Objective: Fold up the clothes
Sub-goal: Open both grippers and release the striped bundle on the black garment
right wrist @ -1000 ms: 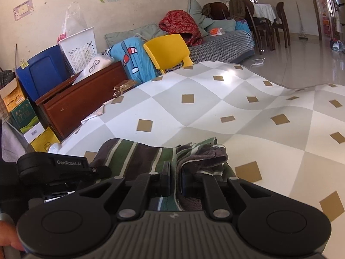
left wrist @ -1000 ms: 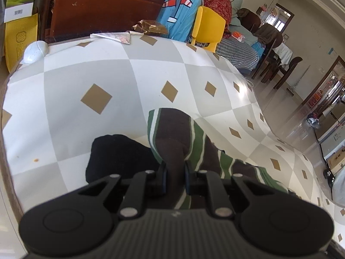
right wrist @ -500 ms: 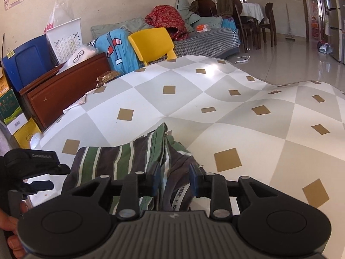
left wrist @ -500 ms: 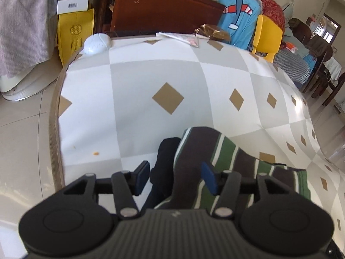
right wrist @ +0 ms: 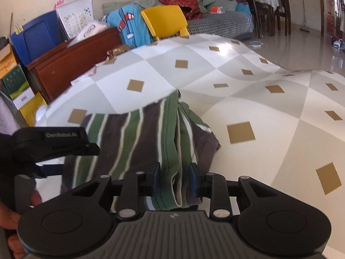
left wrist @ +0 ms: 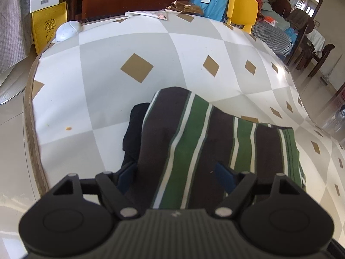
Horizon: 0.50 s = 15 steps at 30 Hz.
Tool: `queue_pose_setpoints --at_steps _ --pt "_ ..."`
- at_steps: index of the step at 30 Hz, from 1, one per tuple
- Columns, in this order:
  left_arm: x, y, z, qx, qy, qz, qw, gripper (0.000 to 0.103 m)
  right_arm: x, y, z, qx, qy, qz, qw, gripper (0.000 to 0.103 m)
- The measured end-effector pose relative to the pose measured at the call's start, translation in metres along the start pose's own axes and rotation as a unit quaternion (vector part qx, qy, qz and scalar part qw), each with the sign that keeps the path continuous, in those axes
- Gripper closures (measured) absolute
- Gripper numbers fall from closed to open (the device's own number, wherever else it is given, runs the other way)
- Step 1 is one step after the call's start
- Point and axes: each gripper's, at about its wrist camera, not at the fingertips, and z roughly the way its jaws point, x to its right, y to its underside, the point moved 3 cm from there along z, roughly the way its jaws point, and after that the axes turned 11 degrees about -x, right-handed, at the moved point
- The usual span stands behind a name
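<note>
A folded shirt of brown, green and white striped cloth (left wrist: pixel 215 142) lies near the close edge of the surface (left wrist: pixel 103 86), which is covered with a grey and white checked sheet dotted with tan diamonds. One end of the shirt rests over a dark black garment (left wrist: pixel 134 131) that peeks out at its side. The left tool (left wrist: pixel 175 176) hangs low over that end with its blue-padded fingers (left wrist: pixel 224 173) spreading apart; the striped cloth lies between them but the pads do not press on it. The right tool (right wrist: pixel 175 178) sits at the other end, where the shirt's bunched green edge and sleeve (right wrist: pixel 172 151) run up between its jaws; the jaws stand partly apart, and the pads flank the fold without squeezing it. A hand (right wrist: pixel 13 215) grips the left tool's handle at the edge of the right wrist view. Beyond the surface stand a yellow plastic chair (right wrist: pixel 166 21) and a brown wooden cabinet (right wrist: pixel 73 64).
</note>
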Motion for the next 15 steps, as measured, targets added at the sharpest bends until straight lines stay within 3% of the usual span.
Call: queue_pose_setpoints --at_steps 5,9,15 --pt "0.003 0.007 0.003 -0.007 -0.015 0.015 0.9997 0.015 0.004 0.003 -0.002 -0.002 0.002 0.014 1.000 0.075" --pt "0.006 0.013 -0.006 -0.001 -0.018 0.023 0.9996 0.005 0.002 -0.001 -0.017 0.003 0.002 0.025 1.000 0.071" --pt "0.009 0.031 -0.023 0.000 -0.028 0.042 0.9987 0.001 0.000 0.001 -0.045 -0.004 0.017 0.042 0.999 0.063"
